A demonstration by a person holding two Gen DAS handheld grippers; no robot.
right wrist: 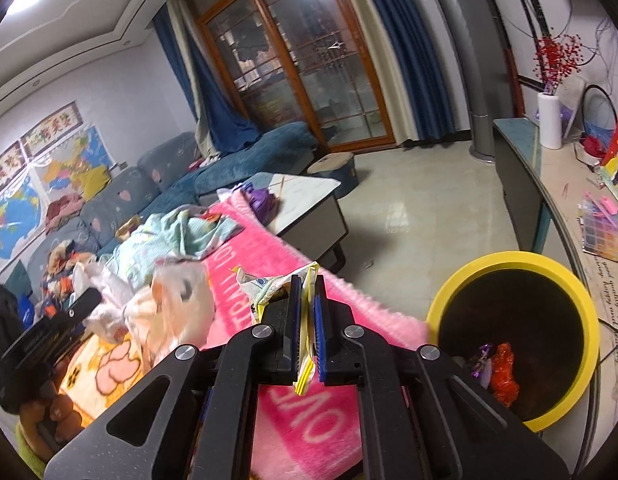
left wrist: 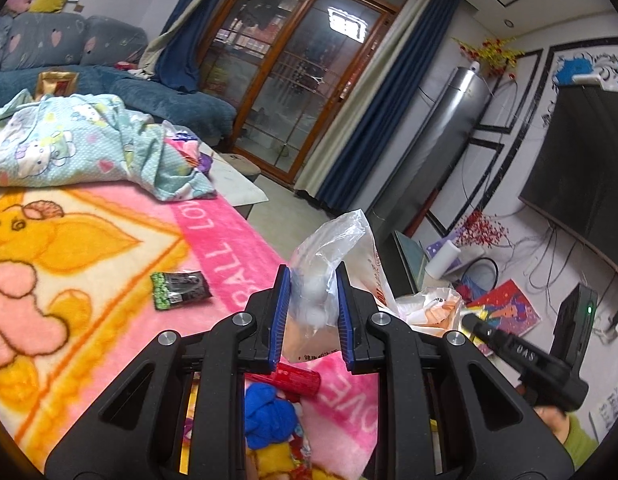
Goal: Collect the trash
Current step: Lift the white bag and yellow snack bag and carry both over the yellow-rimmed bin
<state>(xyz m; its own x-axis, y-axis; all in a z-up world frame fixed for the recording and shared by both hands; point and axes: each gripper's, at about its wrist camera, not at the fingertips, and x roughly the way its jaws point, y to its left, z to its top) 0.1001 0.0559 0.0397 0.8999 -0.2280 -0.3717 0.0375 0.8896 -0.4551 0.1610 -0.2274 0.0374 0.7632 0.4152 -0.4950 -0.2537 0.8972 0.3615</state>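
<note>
Above pink blanket [right wrist: 309, 420]: right gripper [right wrist: 307, 312] clamps yellow wrapper [right wrist: 305, 360] upright; left gripper [left wrist: 313, 312] pinches clear bag [left wrist: 333, 248] upright.

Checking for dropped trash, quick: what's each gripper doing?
Left gripper: closed on a clear plastic bag.
Right gripper: shut on a yellow wrapper.

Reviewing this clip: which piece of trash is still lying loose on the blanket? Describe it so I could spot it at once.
Find the pink blanket with the yellow cartoon print. On it, left of the left gripper and its clear plastic bag, lies a small flat wrapper. It is black with a green edge, the only dark item on the blanket, and nothing touches it.
</note>
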